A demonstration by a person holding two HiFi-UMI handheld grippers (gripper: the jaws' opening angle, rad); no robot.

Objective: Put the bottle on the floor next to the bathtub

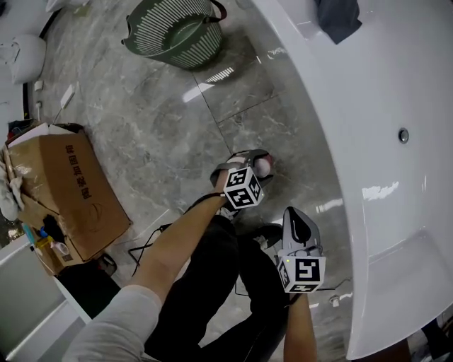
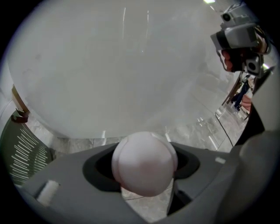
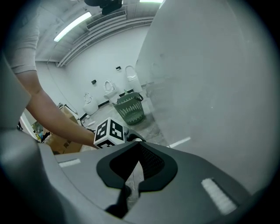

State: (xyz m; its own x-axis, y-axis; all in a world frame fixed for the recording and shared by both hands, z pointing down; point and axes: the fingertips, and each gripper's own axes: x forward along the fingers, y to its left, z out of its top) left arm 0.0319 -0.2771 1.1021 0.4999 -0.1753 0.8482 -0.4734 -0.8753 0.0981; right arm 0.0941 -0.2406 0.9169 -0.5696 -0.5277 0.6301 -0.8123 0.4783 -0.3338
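A pale pink bottle [image 1: 263, 167], [image 2: 144, 162] shows only its rounded top; my left gripper [image 1: 255, 161], [image 2: 144, 168] is shut on it, low over the grey marble floor [image 1: 141, 120] and close beside the white bathtub's outer wall [image 1: 333, 141], [image 2: 113, 65]. Whether the bottle's base touches the floor is hidden. My right gripper [image 1: 293, 216], [image 3: 133, 175] hangs nearer to me, also beside the tub, shut with nothing between its jaws. In the right gripper view the left gripper's marker cube [image 3: 109, 132] sits just ahead.
A green slatted basket [image 1: 177, 32], [image 3: 129, 109] stands on the floor farther along the tub. A cardboard box [image 1: 67, 191] lies at the left, with black cables [image 1: 152, 240] beside my legs. A dark cloth [image 1: 338, 18] rests on the tub rim.
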